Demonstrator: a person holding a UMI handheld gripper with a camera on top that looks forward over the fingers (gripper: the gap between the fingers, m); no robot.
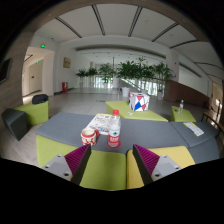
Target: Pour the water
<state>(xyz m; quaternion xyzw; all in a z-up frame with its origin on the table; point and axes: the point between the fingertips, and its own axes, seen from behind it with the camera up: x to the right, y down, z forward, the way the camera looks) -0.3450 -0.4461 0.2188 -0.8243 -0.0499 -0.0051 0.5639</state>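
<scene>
A clear water bottle [114,128] with a red cap and red label stands upright on the grey and green table [60,128], just beyond my fingers. A white cup with red print [90,134] stands right beside it on its left. My gripper [110,158] is open and empty, with its pink pads [76,158] wide apart. Both the bottle and the cup stand ahead of the gap between the fingers, and nothing is between them.
A red, white and blue box [138,101] stands farther back on the table. Green and dark seats [30,116] are on the left. A row of potted plants [125,72] lines the far windows. Papers [194,128] lie on the right.
</scene>
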